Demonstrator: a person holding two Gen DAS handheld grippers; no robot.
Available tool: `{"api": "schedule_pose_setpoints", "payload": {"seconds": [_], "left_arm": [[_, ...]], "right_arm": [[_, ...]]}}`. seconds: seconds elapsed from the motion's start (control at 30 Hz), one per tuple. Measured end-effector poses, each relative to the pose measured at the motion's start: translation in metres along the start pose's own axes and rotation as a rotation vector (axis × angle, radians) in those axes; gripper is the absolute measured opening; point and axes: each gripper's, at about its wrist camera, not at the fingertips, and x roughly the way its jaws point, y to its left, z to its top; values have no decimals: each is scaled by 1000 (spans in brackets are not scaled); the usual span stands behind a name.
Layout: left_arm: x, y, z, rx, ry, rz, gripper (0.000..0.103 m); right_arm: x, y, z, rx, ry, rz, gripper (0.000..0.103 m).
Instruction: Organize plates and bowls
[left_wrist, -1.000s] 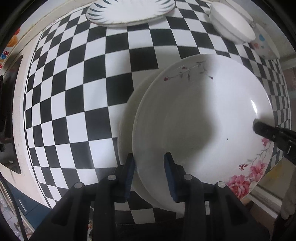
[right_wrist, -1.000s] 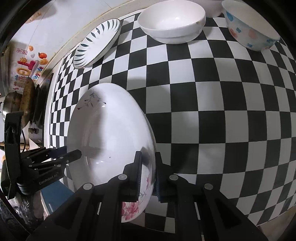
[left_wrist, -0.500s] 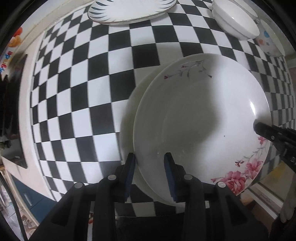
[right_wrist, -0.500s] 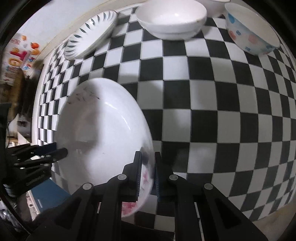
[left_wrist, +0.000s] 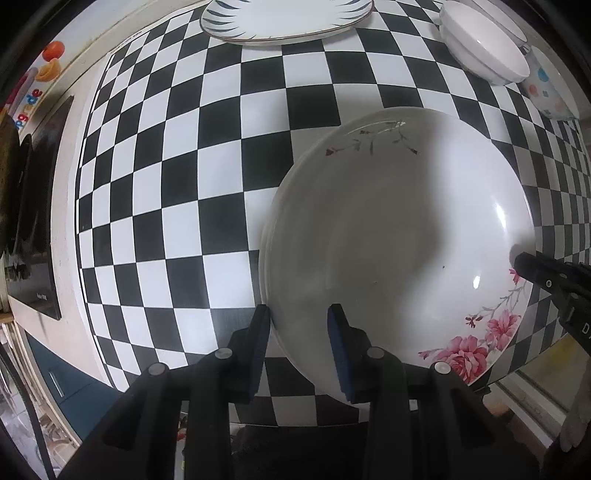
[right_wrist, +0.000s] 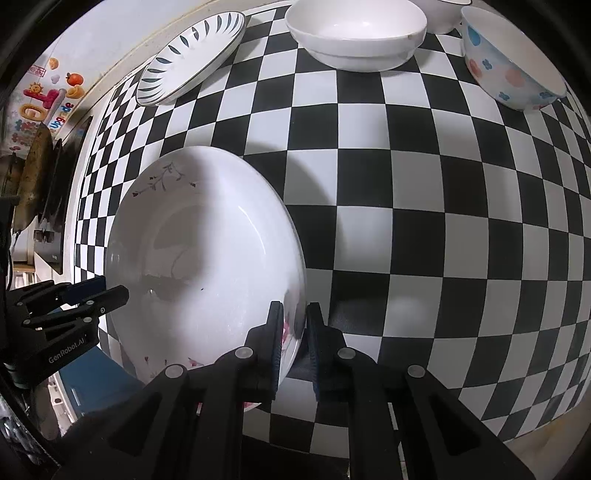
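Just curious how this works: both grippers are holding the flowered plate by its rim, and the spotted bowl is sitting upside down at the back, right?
Not quite. The spotted bowl sits upright, mouth up, as the right wrist view shows. The rest holds: the left gripper and right gripper both hold the flowered plate by its rim.

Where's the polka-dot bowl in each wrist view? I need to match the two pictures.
Left wrist: polka-dot bowl at the far upper right edge, just past the white bowl.
Right wrist: polka-dot bowl at the upper right, right of the white bowl.
Shared landmark: the leaf-pattern plate along the top.
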Motion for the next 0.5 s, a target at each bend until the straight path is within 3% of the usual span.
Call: {"api": "schedule_pose_setpoints", "payload": {"seconds": [0.27,0.5], "left_arm": [[-26,11,-23,-23,-32,-20,30],[-72,26,-33,-70,-123,-58,30]], "right_arm": [[-5,3,0,-3,6,26,14],[-27,6,4,-31,-15,37,14]]}}
